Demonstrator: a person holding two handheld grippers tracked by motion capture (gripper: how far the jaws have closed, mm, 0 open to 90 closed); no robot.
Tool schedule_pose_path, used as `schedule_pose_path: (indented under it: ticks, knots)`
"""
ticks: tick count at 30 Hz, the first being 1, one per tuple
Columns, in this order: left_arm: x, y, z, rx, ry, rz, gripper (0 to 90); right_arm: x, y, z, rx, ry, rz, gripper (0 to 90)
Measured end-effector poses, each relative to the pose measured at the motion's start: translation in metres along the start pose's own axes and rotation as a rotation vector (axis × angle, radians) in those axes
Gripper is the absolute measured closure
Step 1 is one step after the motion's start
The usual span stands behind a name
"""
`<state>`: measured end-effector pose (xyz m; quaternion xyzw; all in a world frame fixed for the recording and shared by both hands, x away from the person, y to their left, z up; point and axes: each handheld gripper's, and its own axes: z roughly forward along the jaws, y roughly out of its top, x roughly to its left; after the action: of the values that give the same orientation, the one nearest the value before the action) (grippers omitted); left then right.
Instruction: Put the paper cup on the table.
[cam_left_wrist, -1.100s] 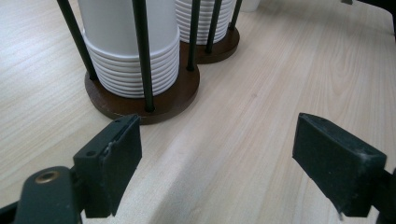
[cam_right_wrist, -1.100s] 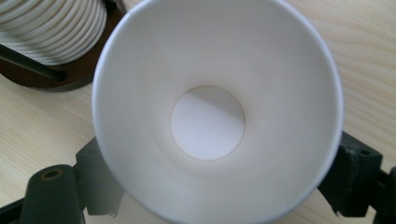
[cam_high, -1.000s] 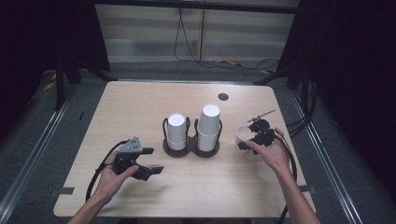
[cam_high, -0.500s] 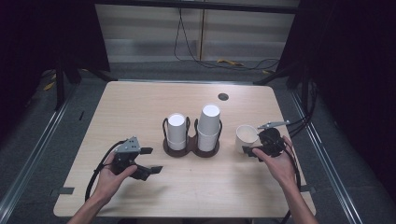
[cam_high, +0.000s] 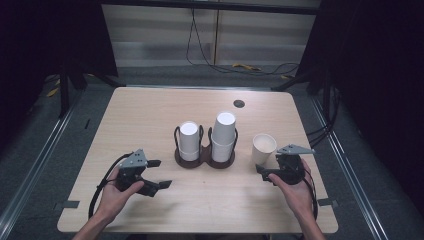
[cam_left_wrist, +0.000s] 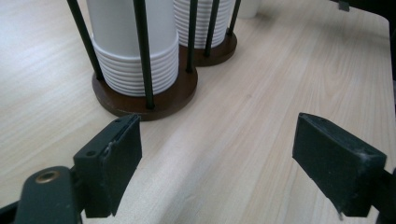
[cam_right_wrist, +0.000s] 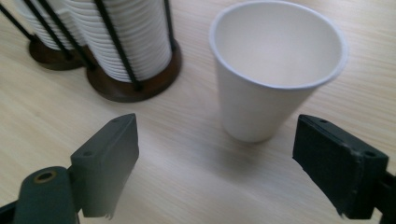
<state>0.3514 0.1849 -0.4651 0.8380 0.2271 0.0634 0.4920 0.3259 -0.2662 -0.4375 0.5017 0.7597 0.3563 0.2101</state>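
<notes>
Where a second ago the right gripper (cam_high: 266, 174) sat close against the paper cup (cam_high: 263, 148), now drawn back toward the table's near edge — cup left standing free, upright, mouth up, on the wooden table (cam_high: 150, 115) just right of the dark two-post cup holder (cam_high: 205, 156). Jaws just opened wider, now well apart, nothing pressed between them. Seen from the right gripper view: paper cup (cam_right_wrist: 275, 70) ahead of the fingertips (cam_right_wrist: 109, 163), nearer the right-hand pad, touching neither. Two stacks of white cups (cam_high: 224, 135) unchanged in the holder. Left gripper (cam_high: 160, 175) unmoved at the near left — jaws wide apart, empty, aimed at the holder's base (cam_left_wrist: 144, 100).
</notes>
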Motion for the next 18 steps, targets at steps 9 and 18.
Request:
schedule_pose_path:
  ticks: [9,18]
  knots:
    - [-0.007,-0.007,0.003,-0.015,-0.015,-0.013,15.8,0.037,-0.007,0.007,-0.085,0.075,-0.018,13.8]
    - [-0.016,-0.012,0.007,-0.052,-0.034,-0.028,15.8,0.062,-0.013,0.019,-0.137,0.163,-0.019,13.9]
